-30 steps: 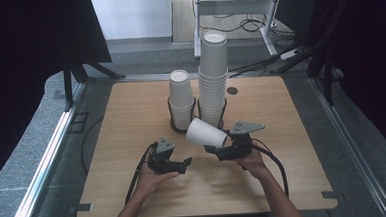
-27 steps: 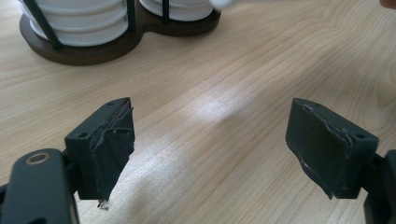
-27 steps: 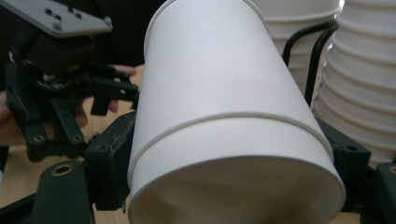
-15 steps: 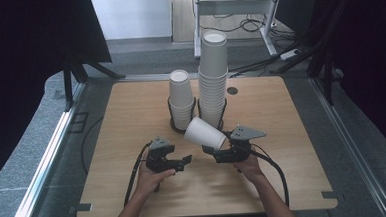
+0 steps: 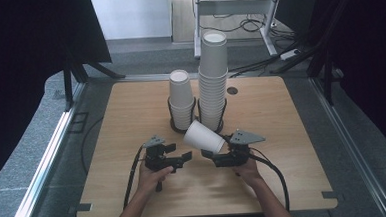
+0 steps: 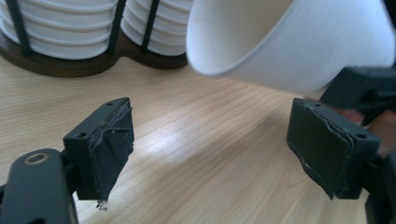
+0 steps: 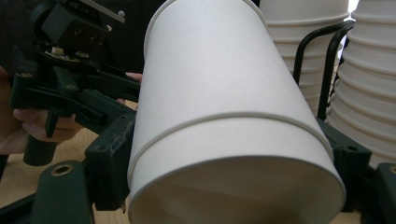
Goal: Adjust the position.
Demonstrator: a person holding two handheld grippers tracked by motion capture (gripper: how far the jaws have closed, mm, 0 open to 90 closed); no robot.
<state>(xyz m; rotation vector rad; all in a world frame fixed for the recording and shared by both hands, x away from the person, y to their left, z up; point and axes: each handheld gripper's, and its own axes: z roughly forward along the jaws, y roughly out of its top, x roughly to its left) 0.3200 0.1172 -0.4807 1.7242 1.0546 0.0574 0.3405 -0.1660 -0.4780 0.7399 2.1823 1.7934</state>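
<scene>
A white paper cup (image 5: pixel 204 137) lies tilted above the table, base toward the stacks, with my right gripper (image 5: pixel 214 155) shut on its mouth end. In the right gripper view the cup (image 7: pixel 219 93) sits between both pads (image 7: pixel 112 158), and a raised ring circles it like the rim of a second nested cup. My left gripper (image 5: pixel 183 158) stands open just left of the cup. In the left gripper view its jaws (image 6: pixel 210 154) are apart over bare wood, with the cup's base (image 6: pixel 289 42) above and beyond them.
Behind the cup a short stack of cups (image 5: pixel 181 96) and a tall stack (image 5: pixel 213 77) stand in a dark wire holder (image 5: pixel 174 122) at mid-table. The wooden table (image 5: pixel 126 122) has bare wood left and right. Cables trail from both grippers toward the front edge.
</scene>
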